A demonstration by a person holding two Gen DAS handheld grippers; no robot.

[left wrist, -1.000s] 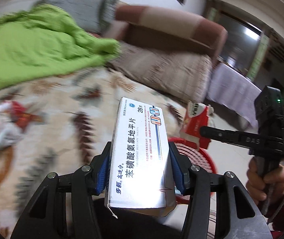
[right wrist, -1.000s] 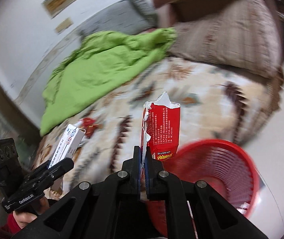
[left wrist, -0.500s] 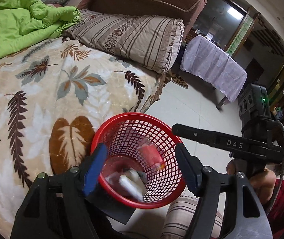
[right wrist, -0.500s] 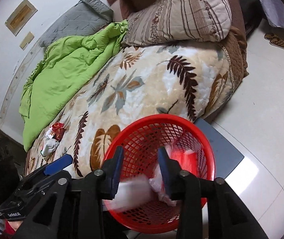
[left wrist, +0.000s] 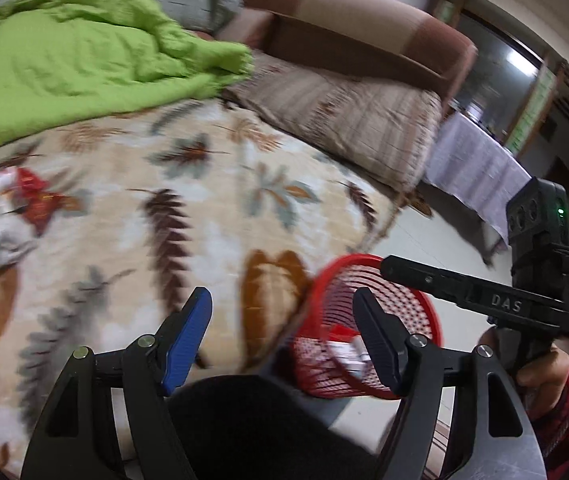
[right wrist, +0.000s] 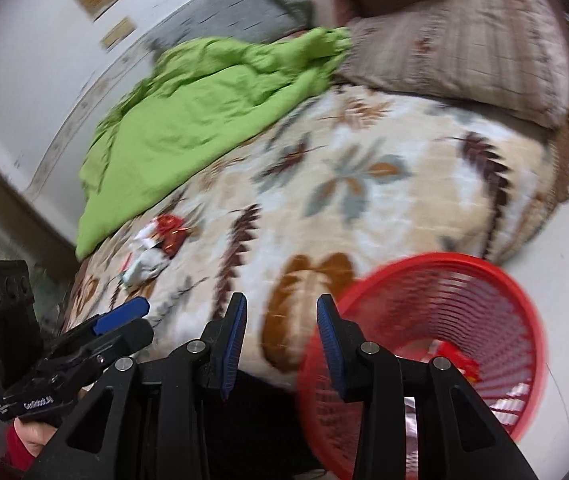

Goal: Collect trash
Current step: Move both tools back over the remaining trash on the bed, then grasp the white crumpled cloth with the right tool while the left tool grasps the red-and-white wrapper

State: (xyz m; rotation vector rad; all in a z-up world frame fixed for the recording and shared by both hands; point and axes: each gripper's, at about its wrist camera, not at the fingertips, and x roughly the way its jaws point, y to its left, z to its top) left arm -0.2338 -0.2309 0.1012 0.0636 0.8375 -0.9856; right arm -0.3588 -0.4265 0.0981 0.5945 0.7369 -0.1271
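Observation:
My left gripper hangs over the leaf-patterned bed cover; its jaws are opening and nothing is between them. My right gripper is open and empty above the bed's edge. A red mesh basket stands on the floor against the bed, to the right of both grippers, its rim close to my right finger. Red and white packaging lies inside it. A crumpled red and white wrapper lies on the cover at far left, and it shows again near the green blanket.
A green blanket is bunched at the back of the bed, with a striped pillow against a brown headboard. A cloth-covered table stands beyond on the pale tiled floor. A hand in a red sleeve holds the right gripper.
A second ago the left gripper held a white medicine box and the right a torn red carton. Both opened over the basket, and both views have since swung back toward the bed, empty.

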